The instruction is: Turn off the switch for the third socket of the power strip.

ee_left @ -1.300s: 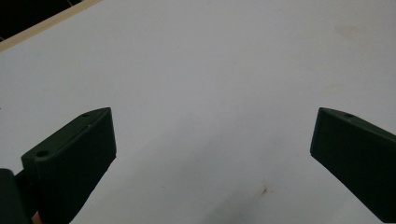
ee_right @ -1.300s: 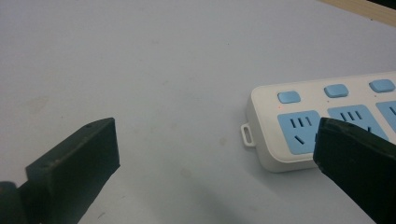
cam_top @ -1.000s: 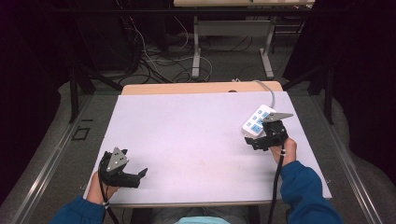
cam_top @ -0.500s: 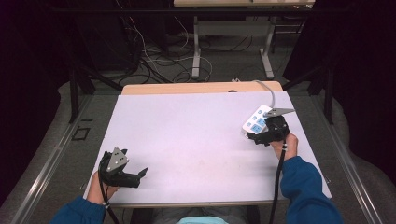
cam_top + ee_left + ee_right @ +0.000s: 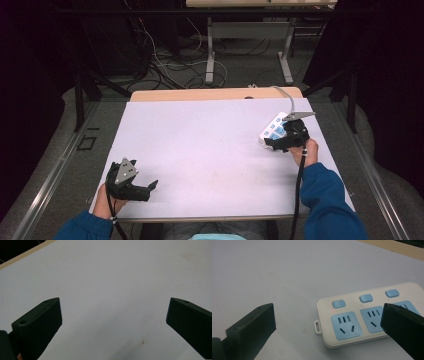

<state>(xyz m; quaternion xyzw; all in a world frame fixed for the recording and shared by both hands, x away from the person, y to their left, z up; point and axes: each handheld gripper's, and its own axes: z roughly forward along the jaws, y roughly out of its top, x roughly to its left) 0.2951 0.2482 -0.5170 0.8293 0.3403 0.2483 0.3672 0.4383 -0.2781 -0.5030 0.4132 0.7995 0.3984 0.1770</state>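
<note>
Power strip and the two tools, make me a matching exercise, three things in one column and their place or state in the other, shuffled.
Things:
1. power strip
2. left tool
3. right tool

Place or state:
A. open, over bare table near the front left edge
B. white with blue sockets and buttons, lying at the table's right side
C. open, right at the strip's near end

Pairs: 1-B, 2-A, 3-C

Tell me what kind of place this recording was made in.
Probably a lab or recording workspace: a white-covered table ringed by dark curtains, loose cables on the floor behind it, and a power strip in front of the open right tool.
</note>
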